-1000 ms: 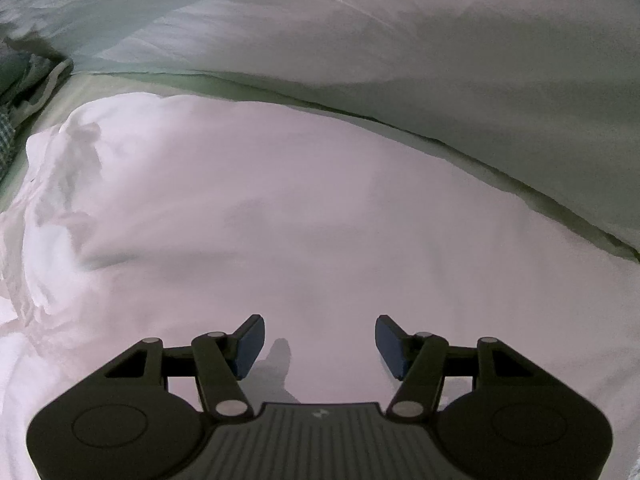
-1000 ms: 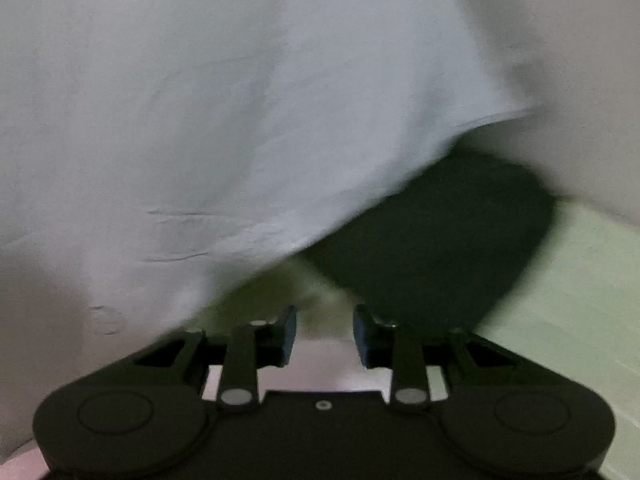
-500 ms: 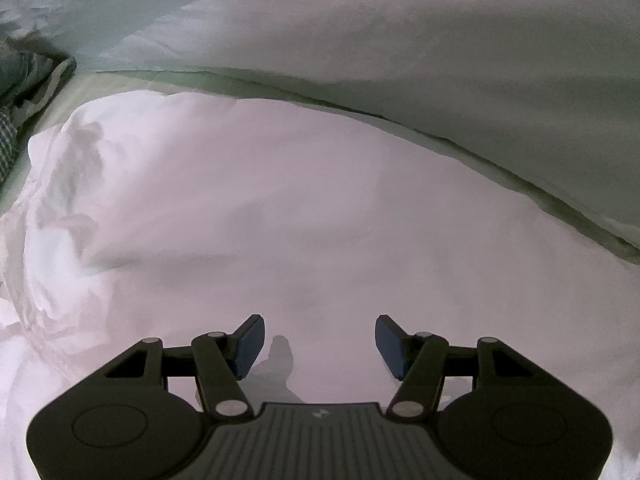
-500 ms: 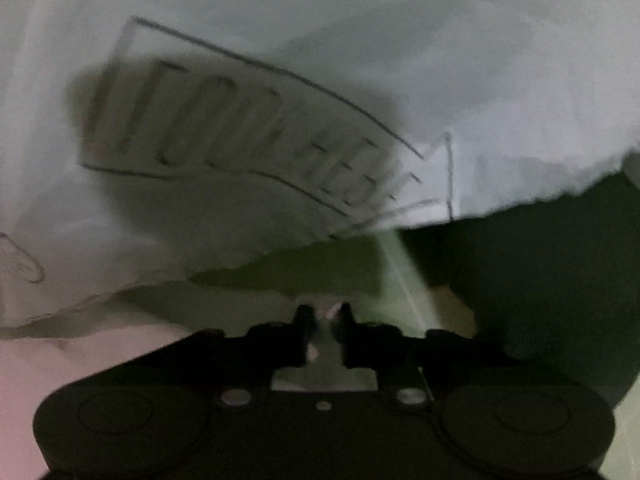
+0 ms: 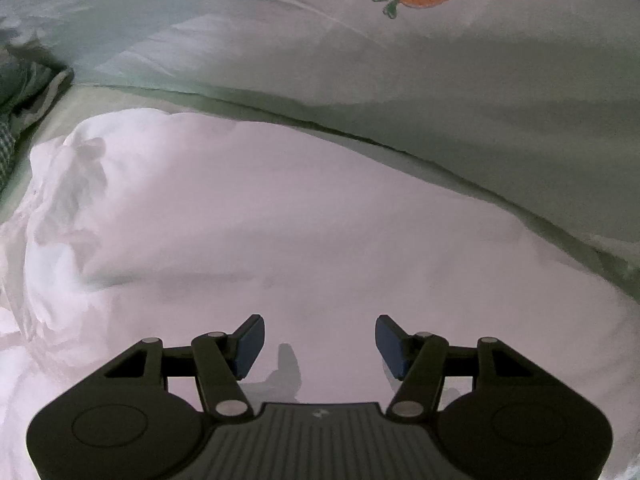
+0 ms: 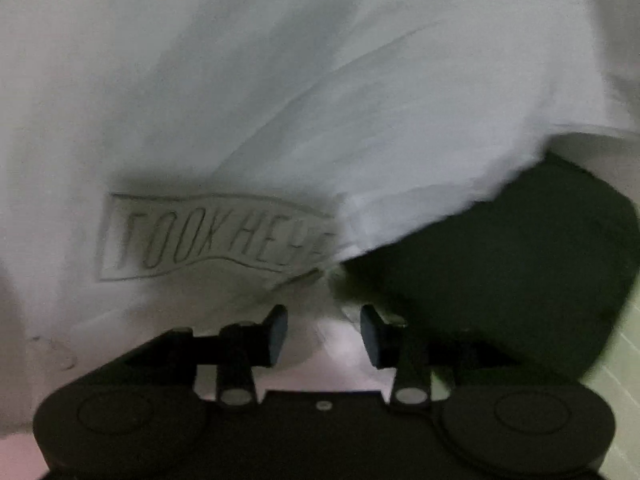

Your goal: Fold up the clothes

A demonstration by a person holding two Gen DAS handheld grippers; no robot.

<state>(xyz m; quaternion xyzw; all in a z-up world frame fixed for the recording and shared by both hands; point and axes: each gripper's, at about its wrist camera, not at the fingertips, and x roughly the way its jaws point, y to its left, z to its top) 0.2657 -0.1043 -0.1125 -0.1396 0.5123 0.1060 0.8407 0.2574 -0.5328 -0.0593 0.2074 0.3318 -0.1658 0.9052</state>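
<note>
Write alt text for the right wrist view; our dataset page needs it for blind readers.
The open right gripper faces a lifted white garment with a faint mirrored print. A dark shadow lies beneath its raised edge.

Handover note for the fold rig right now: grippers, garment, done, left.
Left gripper: open, empty, hovering over the flat part of the white garment.
Right gripper: open; cloth sits between its fingers, not clamped.
The garment lies on the pale green sheet, with a carrot-print duvet behind it. In the right wrist view a flap with mirrored printed lettering is raised, its edge off the bed with dark shadow beneath.
Done: a flap is lifted; no finished fold visible.
Left: probably regrip the flap edge, lay it over, smooth, then the remaining folds.
</note>
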